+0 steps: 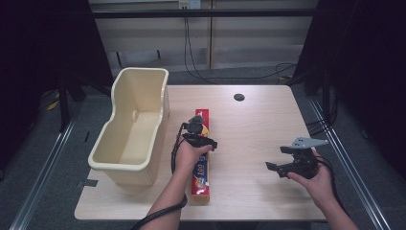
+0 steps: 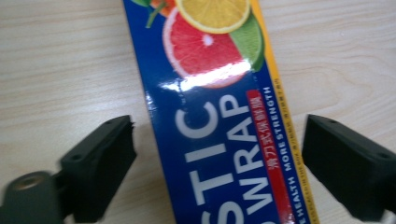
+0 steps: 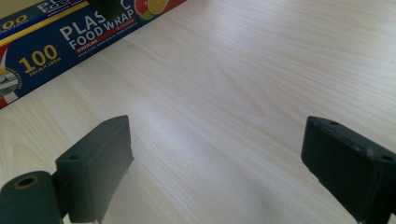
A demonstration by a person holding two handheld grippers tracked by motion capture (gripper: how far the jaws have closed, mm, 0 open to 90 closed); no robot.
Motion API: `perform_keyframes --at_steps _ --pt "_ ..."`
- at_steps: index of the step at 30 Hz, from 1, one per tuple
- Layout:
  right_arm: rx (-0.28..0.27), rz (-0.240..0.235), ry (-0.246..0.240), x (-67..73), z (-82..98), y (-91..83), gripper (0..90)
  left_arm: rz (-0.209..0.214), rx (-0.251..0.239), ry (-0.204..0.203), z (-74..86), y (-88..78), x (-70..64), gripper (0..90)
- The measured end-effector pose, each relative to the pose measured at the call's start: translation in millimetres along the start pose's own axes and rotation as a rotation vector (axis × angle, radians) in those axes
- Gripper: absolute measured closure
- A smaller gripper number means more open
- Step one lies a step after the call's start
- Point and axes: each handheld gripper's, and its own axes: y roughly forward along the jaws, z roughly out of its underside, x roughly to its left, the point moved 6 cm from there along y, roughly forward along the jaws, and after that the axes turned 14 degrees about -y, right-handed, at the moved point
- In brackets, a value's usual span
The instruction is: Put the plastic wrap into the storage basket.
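Blue wrap box (image 2: 219, 140) between the spread left gripper (image 2: 219, 154) jaws, seemingly untouched; right gripper (image 3: 215, 163) wide, empty.

Wrap box (image 3: 56, 37) reads "PLASTIC FOOD WRAP", "100", "MORE STRENGTH"

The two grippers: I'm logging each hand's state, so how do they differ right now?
The left gripper hangs over the plastic wrap box, its jaws open on either side of the box; the right gripper is over bare table, with nothing between its jaws. The left sits near the bin; the right is out toward the table's right edge. Both are open and hand-held.
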Motion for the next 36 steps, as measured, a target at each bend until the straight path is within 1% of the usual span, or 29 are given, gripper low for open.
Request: perform_keyframes --at_steps 1,2,4,5,6,7,9,10,12,13,17,18,20,21,22,23,24,25,26,27,28,29,30,31,32,34,36 --pt "0.000 0.000 0.000 0.0 0.0 0.0 8.4 0.000 0.000 0.000 0.0 0.0 0.0 12.8" --pt "-0.001 -0.002 0.004 -0.3 -0.2 0.0 8.5 -0.001 -0.002 -0.003 -0.2 -0.3 1.1 15.3" --pt "-0.002 -0.002 0.002 -0.4 -0.2 0.1 8.5 0.003 -0.006 0.006 -0.1 0.3 1.7 15.7" --pt "-0.002 -0.002 0.002 -0.4 -0.2 0.0 8.4 0.022 -0.008 0.015 -0.3 0.5 1.2 18.4" --pt "-0.002 -0.004 0.002 -0.3 -0.2 0.1 8.4 0.038 -0.005 0.010 0.2 0.5 -0.1 23.5" --pt "-0.002 -0.003 0.005 -0.3 -0.1 0.0 8.4 0.027 -0.009 0.022 0.0 0.2 -0.8 25.2" --pt "-0.002 -0.003 0.007 -0.1 -0.1 0.2 8.5 0.022 -0.007 0.017 0.0 0.1 -1.1 26.0" --pt "0.000 -0.002 0.008 0.1 0.0 0.2 8.4 0.015 0.005 -0.010 0.4 -0.6 -1.7 26.6" --pt "-0.001 -0.005 0.009 0.3 -0.1 0.0 8.5 0.016 0.003 -0.005 -0.2 -0.2 -2.1 26.8" --pt "-0.002 -0.005 0.008 0.2 -0.2 0.0 8.4 0.013 0.015 -0.038 0.6 -0.2 -2.3 27.3" --pt "-0.006 -0.004 0.006 -0.1 -0.5 0.3 8.5 0.014 0.016 -0.045 -0.2 1.1 -2.6 27.9" --pt "-0.003 -0.006 0.007 0.1 -0.3 0.1 8.4 0.013 0.030 -0.056 -0.2 0.6 -2.9 28.7" --pt "-0.005 -0.004 0.008 0.0 -0.6 0.1 8.5 -0.008 0.051 -0.077 -0.2 -1.0 -2.6 31.0" --pt "-0.005 -0.004 0.008 0.0 -0.6 0.1 8.5 -0.008 0.051 -0.077 -0.2 -1.0 -2.6 32.4" --pt "-0.008 0.002 0.008 -0.1 -1.0 -0.3 8.4 -0.026 0.065 -0.086 -1.0 -2.9 -3.9 34.1" --pt "-0.008 0.002 0.008 -0.1 -1.0 -0.3 8.4 -0.026 0.065 -0.086 -1.0 -2.9 -3.9 35.0" --pt "-0.011 -0.005 0.005 0.0 -1.3 -1.0 8.5 -0.048 0.084 -0.080 -0.4 -5.0 -4.4 36.2" --pt "-0.011 0.001 0.004 -0.3 -1.3 -1.1 8.5 -0.055 0.086 -0.076 -0.6 -5.8 -4.8 37.4" --pt "-0.011 -0.005 0.005 -0.1 -1.4 -1.1 8.5 -0.055 0.086 -0.076 -0.6 -5.8 -4.8 38.5" --pt "-0.009 -0.003 0.006 -0.1 -1.3 -1.0 8.5 -0.065 0.091 -0.069 -0.7 -6.9 -4.2 39.3" --pt "-0.009 -0.003 0.006 -0.1 -1.3 -1.0 8.5 -0.074 0.105 -0.065 -0.1 -7.9 -3.7 39.3" --pt "-0.009 -0.001 0.006 -0.1 -1.3 -0.8 8.5 -0.078 0.110 -0.053 0.0 -8.2 -3.6 39.6" --pt "-0.009 -0.002 0.006 0.0 -1.4 -0.8 8.5 -0.077 0.119 -0.047 0.1 -8.9 -3.1 40.1" --pt "-0.009 -0.002 0.006 0.0 -1.4 -0.8 8.5 -0.076 0.114 -0.043 0.2 -8.8 -3.4 40.1" --pt "-0.011 -0.002 0.004 -0.1 -1.5 -1.0 8.5 -0.083 0.131 -0.044 1.6 -10.1 -3.2 40.2" --pt "-0.015 0.001 0.007 -0.4 -1.7 -1.8 8.2 -0.067 0.148 -0.018 1.8 -11.4 -2.7 40.4" --pt "-0.012 -0.002 0.004 -0.6 -1.3 -1.6 7.1 -0.060 0.157 -0.014 2.4 -12.9 -2.3 40.5"
